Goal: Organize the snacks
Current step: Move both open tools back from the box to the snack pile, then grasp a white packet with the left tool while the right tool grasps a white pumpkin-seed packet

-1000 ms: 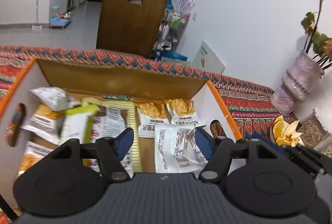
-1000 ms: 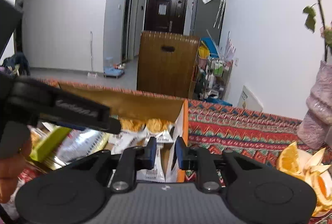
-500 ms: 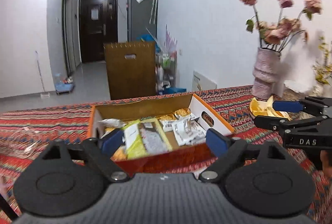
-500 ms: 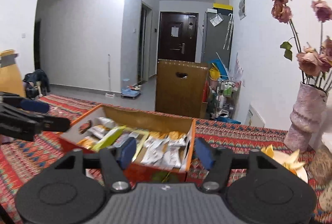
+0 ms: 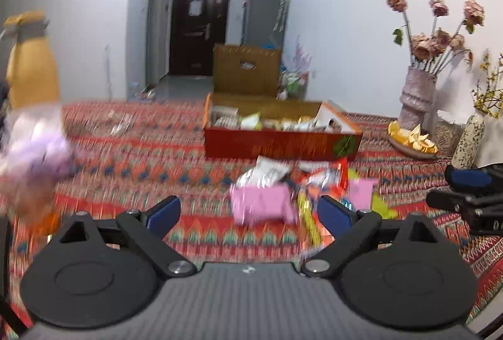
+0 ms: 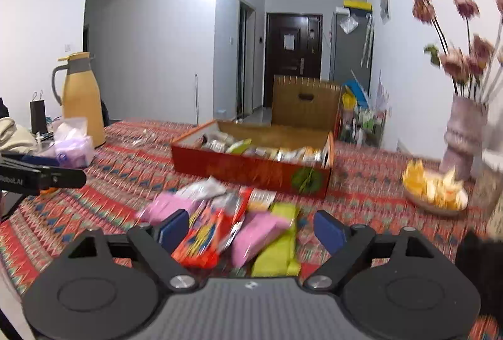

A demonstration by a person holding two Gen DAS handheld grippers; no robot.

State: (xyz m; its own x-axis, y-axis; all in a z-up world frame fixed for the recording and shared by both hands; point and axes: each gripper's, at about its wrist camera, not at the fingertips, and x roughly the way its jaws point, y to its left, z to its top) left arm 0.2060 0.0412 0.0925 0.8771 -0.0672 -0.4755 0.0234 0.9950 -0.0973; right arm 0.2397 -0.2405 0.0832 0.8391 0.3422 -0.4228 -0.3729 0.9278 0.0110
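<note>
An open orange-red cardboard box [image 5: 283, 145] [image 6: 251, 168] holding several snack packets stands on the patterned tablecloth. In front of it lies a loose pile of snacks: a pink packet [image 5: 262, 204] [image 6: 256, 234], a red-orange packet [image 6: 207, 233], a yellow-green packet [image 6: 279, 241] and a silvery bag [image 5: 262, 173]. My left gripper [image 5: 248, 215] hovers just short of the pile, its jaws opening wide with nothing pinched. My right gripper [image 6: 251, 228] hangs over the pile's near side, jaws also opening, gripping nothing. Each gripper shows at the other view's edge.
A plate of orange slices [image 6: 435, 190] and a pink vase of dried roses [image 6: 463, 138] stand at the right. A yellow thermos jug [image 6: 81, 97] and a clear bag [image 6: 74, 142] sit at the left. A brown chair back [image 6: 305, 101] rises beyond the table.
Both grippers have pulled back from inside the box to the near side of the table. Their jaws have spread apart, the right from nearly shut. The loose snack pile has come into view.
</note>
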